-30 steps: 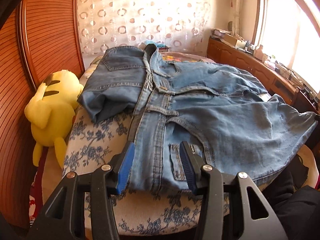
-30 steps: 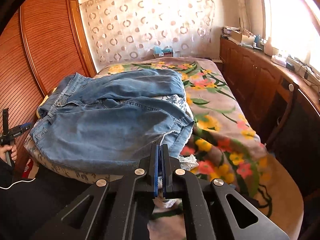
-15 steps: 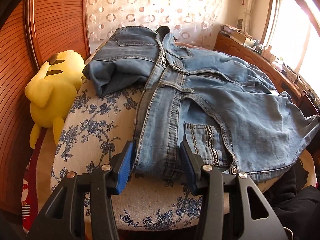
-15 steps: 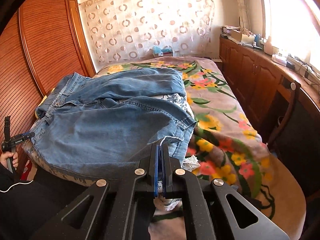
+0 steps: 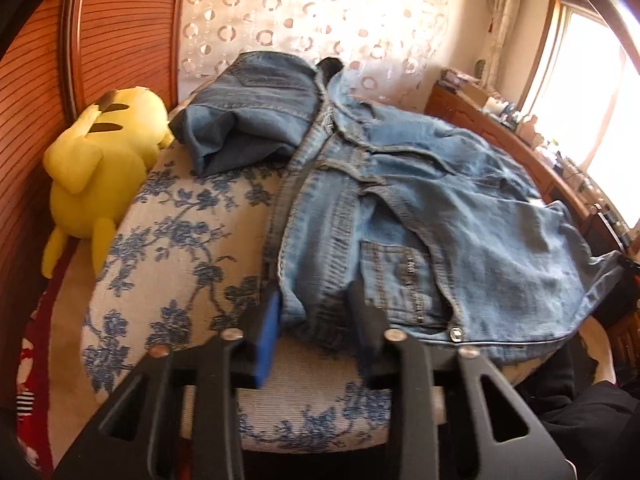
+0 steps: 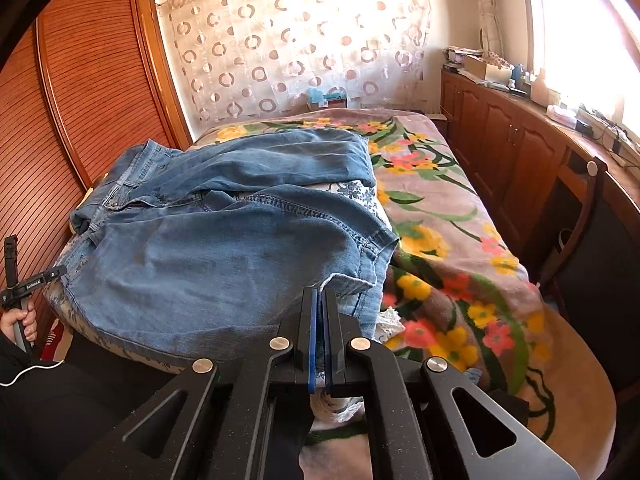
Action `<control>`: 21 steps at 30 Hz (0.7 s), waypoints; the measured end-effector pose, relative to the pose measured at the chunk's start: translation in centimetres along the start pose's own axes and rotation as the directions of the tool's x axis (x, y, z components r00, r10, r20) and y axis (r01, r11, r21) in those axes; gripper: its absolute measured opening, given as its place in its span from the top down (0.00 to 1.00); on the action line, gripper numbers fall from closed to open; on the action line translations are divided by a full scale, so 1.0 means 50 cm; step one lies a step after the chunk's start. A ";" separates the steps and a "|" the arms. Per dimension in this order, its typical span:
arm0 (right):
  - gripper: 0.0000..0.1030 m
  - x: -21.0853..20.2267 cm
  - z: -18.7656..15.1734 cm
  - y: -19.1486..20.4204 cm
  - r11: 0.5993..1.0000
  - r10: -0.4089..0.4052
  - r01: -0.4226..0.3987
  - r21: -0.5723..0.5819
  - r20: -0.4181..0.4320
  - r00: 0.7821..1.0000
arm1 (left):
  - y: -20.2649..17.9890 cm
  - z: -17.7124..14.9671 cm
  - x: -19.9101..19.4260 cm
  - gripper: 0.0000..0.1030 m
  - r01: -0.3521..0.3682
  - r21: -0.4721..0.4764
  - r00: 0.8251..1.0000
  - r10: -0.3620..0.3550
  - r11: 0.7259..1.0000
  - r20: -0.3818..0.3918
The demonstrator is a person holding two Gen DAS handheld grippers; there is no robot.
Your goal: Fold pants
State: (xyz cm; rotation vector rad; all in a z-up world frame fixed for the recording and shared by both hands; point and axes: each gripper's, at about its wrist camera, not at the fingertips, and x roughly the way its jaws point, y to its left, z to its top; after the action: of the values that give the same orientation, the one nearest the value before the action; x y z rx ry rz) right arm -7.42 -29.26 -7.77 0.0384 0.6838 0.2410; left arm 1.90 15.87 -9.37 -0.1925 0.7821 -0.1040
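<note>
Left gripper (image 5: 316, 320): jaws closing around the near end of the waistband (image 5: 320, 248) of the pants (image 5: 460, 216); denim sits bunched between the blue pads, which look close on it but not yet pressing.

Right gripper (image 6: 319, 328): jaws together, clamped on the hem (image 6: 352, 282) of the nearer leg, which lifts slightly to the pads.

Pants lie spread across a blue-flowered cushion (image 5: 172, 240) on the bed (image 6: 460, 240), waist toward the wardrobe side, legs toward the flowered blanket. Far leg (image 6: 280, 152) lies flat beyond. A second folded denim piece (image 5: 248, 116) lies past the waistband, beside a yellow plush toy (image 5: 100, 156).

Step in hand, as judged: securing the waist corner before lifting for the fold.

To do it well:
- let the left jaws close fully on the whole waistband thickness, not just one layer;
- keep the hem taut but not dragged;
- lift both ends together, evenly;
- stay clear of the other denim piece.
</note>
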 end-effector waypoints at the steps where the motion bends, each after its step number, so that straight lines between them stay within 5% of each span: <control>1: 0.98 0.000 -0.001 0.000 1.000 0.001 -0.001 0.001 0.001 1.000 | -0.005 -0.001 -0.002 0.78 0.008 0.013 1.000 -0.008 1.000 0.002; 9: 0.98 -0.049 0.019 0.001 1.000 -0.010 0.011 -0.011 0.083 0.997 | -0.054 0.022 -0.086 0.85 -0.007 0.087 0.993 -0.003 0.996 0.118; 21: 0.98 -0.193 0.058 0.013 0.998 -0.040 0.053 -0.046 0.259 0.965 | -0.102 0.085 -0.267 0.89 -0.003 0.113 0.955 -0.031 0.994 0.296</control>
State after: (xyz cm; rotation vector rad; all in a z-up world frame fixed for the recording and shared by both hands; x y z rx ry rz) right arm -12.97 -30.77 0.55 0.0031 0.4181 0.2044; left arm -4.62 13.65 3.84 -0.1029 0.4726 -0.1286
